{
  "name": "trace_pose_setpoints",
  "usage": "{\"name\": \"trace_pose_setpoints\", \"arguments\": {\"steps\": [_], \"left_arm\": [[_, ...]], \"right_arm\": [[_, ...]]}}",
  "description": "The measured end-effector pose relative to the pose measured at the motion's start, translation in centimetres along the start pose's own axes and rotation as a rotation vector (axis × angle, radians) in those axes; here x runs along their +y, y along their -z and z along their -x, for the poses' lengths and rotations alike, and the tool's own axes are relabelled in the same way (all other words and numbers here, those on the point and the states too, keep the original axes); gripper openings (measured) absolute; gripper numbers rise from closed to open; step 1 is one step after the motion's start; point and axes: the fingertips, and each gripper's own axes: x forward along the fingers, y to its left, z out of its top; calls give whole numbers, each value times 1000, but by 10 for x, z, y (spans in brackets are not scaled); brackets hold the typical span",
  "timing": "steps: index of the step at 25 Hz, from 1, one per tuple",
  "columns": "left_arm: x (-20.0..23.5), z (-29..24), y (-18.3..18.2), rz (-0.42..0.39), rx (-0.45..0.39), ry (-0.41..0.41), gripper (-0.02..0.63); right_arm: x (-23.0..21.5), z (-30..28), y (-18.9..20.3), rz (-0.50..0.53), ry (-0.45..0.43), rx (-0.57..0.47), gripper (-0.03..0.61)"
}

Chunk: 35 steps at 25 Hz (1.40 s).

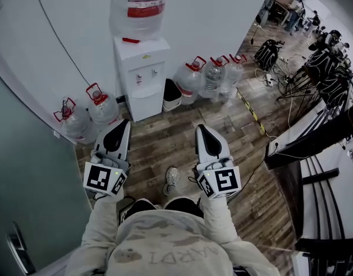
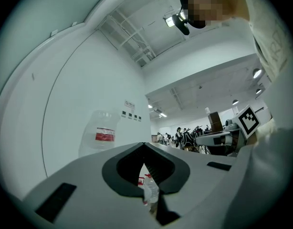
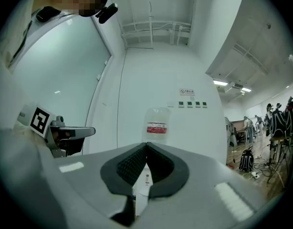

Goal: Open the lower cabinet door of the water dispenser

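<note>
The white water dispenser (image 1: 140, 76) stands against the wall with a clear bottle (image 1: 139, 3) on top; its lower cabinet door (image 1: 145, 103) is closed. Both grippers are held out level over the wooden floor, short of the dispenser and touching nothing. My left gripper (image 1: 123, 124) is shut and empty, pointing at the dispenser's left side. My right gripper (image 1: 202, 130) is shut and empty, to the dispenser's right. In the left gripper view the bottle (image 2: 103, 133) rises above the closed jaws. In the right gripper view the bottle (image 3: 157, 123) and a strip of the dispenser (image 3: 145, 180) show.
Two water jugs (image 1: 87, 115) sit left of the dispenser, three more (image 1: 213, 76) to its right beside a small bin (image 1: 172, 95). A glass door (image 1: 27, 177) is at left, a dark railing (image 1: 314, 142) at right. My shoe (image 1: 171, 179) is between the grippers.
</note>
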Motion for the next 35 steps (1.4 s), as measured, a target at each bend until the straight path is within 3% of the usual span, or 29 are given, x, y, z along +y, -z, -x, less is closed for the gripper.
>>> {"name": "trace_pose_setpoints", "arguments": {"steps": [23, 35], "left_arm": [[63, -197, 23, -34, 11, -127, 2], [71, -243, 47, -39, 34, -187, 2]], "right_arm": [[-136, -193, 14, -8, -180, -7, 9], [-171, -238, 40, -28, -253, 13, 9]]}}
